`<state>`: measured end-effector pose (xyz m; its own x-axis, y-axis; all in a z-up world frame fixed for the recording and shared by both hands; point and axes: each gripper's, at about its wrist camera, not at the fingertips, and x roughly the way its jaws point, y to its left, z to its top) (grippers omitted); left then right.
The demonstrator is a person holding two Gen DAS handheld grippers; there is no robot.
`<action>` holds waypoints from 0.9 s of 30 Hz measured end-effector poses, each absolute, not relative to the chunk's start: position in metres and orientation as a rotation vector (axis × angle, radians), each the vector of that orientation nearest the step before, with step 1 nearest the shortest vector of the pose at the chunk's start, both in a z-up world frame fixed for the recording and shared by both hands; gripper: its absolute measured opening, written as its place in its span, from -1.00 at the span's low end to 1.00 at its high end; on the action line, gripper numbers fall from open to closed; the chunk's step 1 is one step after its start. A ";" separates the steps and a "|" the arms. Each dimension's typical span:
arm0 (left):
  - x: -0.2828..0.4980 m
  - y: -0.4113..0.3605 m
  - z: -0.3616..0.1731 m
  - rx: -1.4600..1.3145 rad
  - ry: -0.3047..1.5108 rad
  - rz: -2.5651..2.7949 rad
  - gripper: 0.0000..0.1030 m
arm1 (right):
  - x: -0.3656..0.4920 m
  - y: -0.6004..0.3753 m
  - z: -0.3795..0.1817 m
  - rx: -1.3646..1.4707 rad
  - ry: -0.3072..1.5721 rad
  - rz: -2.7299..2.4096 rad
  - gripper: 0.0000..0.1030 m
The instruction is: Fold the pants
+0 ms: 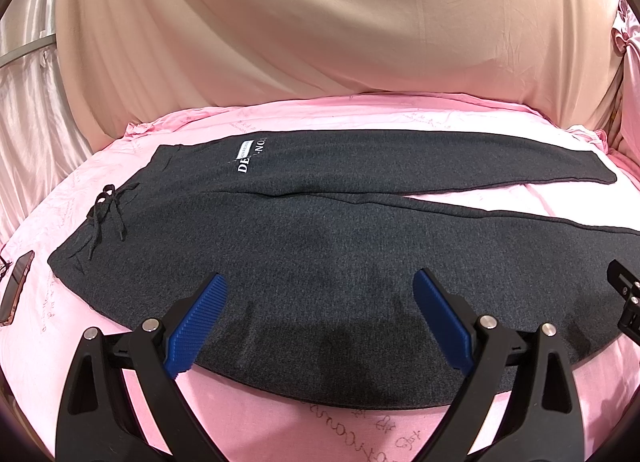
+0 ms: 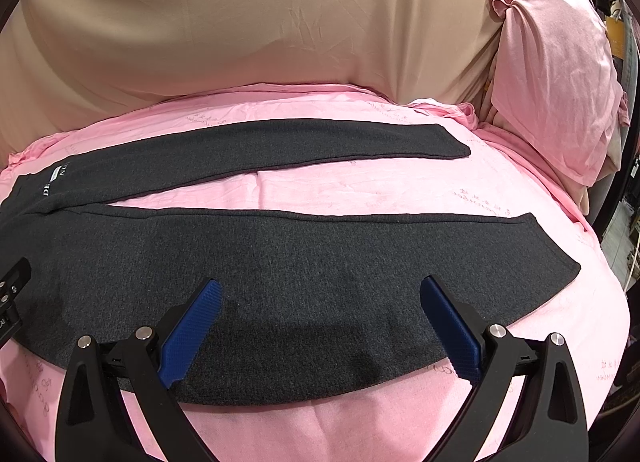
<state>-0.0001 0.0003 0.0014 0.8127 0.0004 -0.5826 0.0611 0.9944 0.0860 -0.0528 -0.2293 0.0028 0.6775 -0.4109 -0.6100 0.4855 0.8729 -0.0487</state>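
Observation:
Dark grey pants lie spread flat on a pink bed sheet, waistband with a black drawstring at the left, legs running right. White lettering marks the far hip. In the right wrist view the two legs lie parted in a narrow V, cuffs at the right. My left gripper is open over the near edge of the thigh area, blue pads wide apart. My right gripper is open above the near leg's edge. Neither holds cloth.
A phone lies on the sheet left of the waistband. A beige cloth backdrop rises behind the bed. A pink pillow leans at the far right. The bed's right edge drops to the floor.

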 end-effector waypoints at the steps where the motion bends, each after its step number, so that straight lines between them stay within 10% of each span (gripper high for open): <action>1: 0.000 0.000 0.001 0.102 0.621 -0.032 0.79 | -0.052 -0.229 0.002 0.123 0.660 -0.503 0.90; 18: 0.011 0.038 0.038 0.002 0.578 -0.094 0.82 | -0.055 -0.309 0.047 0.132 0.584 -0.450 0.90; 27: 0.197 0.168 0.095 -0.016 0.659 0.088 0.91 | 0.076 -0.527 0.050 0.215 0.772 -0.451 0.53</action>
<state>0.1965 0.1675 0.0945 0.7872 0.0770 -0.6119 -0.0872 0.9961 0.0132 0.0759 -0.5275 0.0500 0.6276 -0.3130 -0.7128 0.4673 0.8838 0.0234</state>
